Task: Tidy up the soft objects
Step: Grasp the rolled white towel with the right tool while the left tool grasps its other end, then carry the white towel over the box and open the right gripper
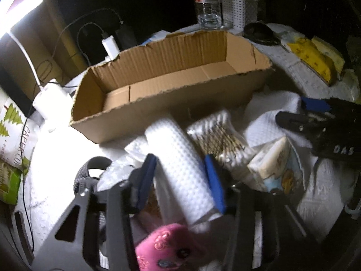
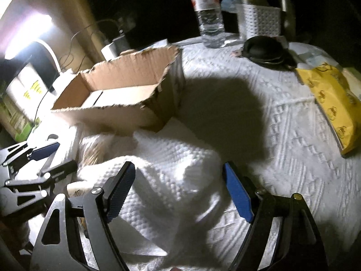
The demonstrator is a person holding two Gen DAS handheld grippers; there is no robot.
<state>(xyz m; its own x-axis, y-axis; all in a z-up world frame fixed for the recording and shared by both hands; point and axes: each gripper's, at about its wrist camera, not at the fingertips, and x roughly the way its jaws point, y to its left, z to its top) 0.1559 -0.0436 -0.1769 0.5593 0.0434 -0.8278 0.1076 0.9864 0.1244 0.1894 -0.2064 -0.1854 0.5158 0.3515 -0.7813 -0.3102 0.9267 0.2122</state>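
An open cardboard box (image 1: 171,79) stands on the white quilted cloth; it also shows in the right wrist view (image 2: 117,94). My left gripper (image 1: 180,178) is shut on a white textured roll (image 1: 180,169), which sticks up toward the box. Beside it lie a pack of cotton swabs (image 1: 216,135), a tissue pack (image 1: 275,164) and a pink plush item (image 1: 167,246). My right gripper (image 2: 180,187) is open over a crumpled white paper towel (image 2: 171,174). The right gripper also shows in the left wrist view (image 1: 315,124). The left gripper shows at the left of the right wrist view (image 2: 38,158).
A water bottle (image 2: 208,15), a white perforated basket (image 2: 259,20) and a dark round object (image 2: 264,49) stand at the back. A yellow pack (image 2: 334,99) lies at right. A charger with cables (image 1: 110,45) and a paper cup pack (image 1: 15,140) are at left.
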